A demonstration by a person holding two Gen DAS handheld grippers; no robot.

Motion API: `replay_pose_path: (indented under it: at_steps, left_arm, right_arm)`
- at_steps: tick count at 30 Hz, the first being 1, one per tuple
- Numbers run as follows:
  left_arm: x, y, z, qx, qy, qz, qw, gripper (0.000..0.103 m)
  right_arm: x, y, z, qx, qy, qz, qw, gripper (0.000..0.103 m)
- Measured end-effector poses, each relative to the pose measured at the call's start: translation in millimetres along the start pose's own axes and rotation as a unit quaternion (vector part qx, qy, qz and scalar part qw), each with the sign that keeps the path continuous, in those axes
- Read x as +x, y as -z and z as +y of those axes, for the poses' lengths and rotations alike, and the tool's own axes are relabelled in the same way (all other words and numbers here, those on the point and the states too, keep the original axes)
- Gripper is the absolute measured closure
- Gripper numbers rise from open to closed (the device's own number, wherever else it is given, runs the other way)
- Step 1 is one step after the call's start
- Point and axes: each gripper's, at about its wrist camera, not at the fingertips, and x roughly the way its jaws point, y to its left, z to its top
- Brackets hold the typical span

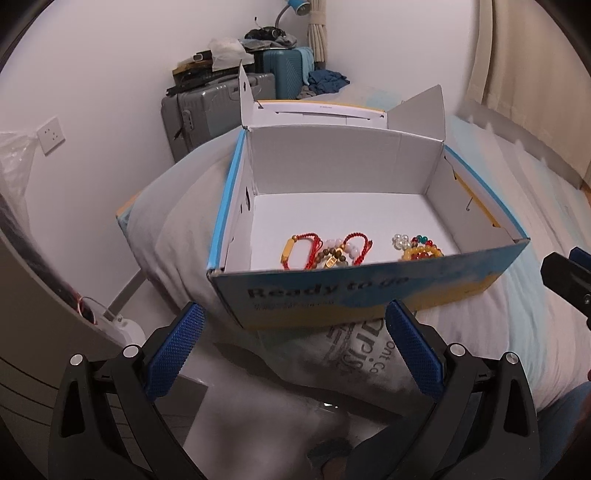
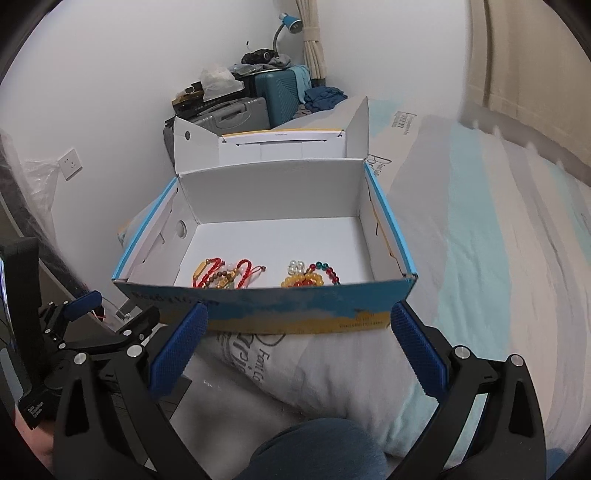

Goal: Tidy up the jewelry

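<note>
The work surface is a bed (image 1: pixel 498 280) covered with a pale quilt in white and light-blue bands, with a white printed pillow (image 2: pixel 280 362) lying at the near side. The room has plain white walls; a grey suitcase (image 1: pixel 207 107) and a teal suitcase (image 1: pixel 288 70) stand in the far corner with clothing and bags piled on top. A blue desk lamp (image 2: pixel 291 24) and a tied cream curtain (image 1: pixel 317 33) are beside them, and a wall socket (image 1: pixel 50 134) is on the left wall.

An open cardboard box (image 1: pixel 369 291), blue and yellow outside and white inside, rests on the pillow and quilt. Its lid is folded back toward the far corner, and its printed front wall faces both cameras. Its long axis cannot be told with certainty through the fisheye lens.

The jewelry lies on the box floor, close behind the front wall, in two clusters. The left cluster (image 1: pixel 325 251) consists of red cord bracelets with gold and brown beads. The right cluster (image 1: pixel 417 245) consists of pearl, amber, red and green beads. The clusters are apart from each other.

The left gripper (image 1: pixel 295 321) is angled downward toward the box front, jaws spread wide, nothing between them. The right gripper (image 2: pixel 299 325) is in the same attitude, released and empty. Both are short of the box, side by side.
</note>
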Motion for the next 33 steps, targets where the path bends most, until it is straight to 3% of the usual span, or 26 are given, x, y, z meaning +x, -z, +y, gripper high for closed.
replay_pose_path:
  at_steps: [8,19,33]
  left_arm:
    - [-7.6,6.0,-3.3,-0.005,0.013,0.003,0.9999,0.006]
    - [-15.2,2.8,-8.9,0.005,0.001,-0.007,1.0,0.006]
    - [-9.9,-0.4,-8.0,-0.019,0.014,0.007,0.9997,0.006]
  right_arm:
    - [0.2,9.3,0.8,0.001,0.01,0.003,1.0,0.008]
    - [5.4,9.4,-2.1,0.0,0.014,0.008,1.0,0.008]
    - [11.6,11.7,-2.1,0.002,0.01,0.016,1.0,0.008]
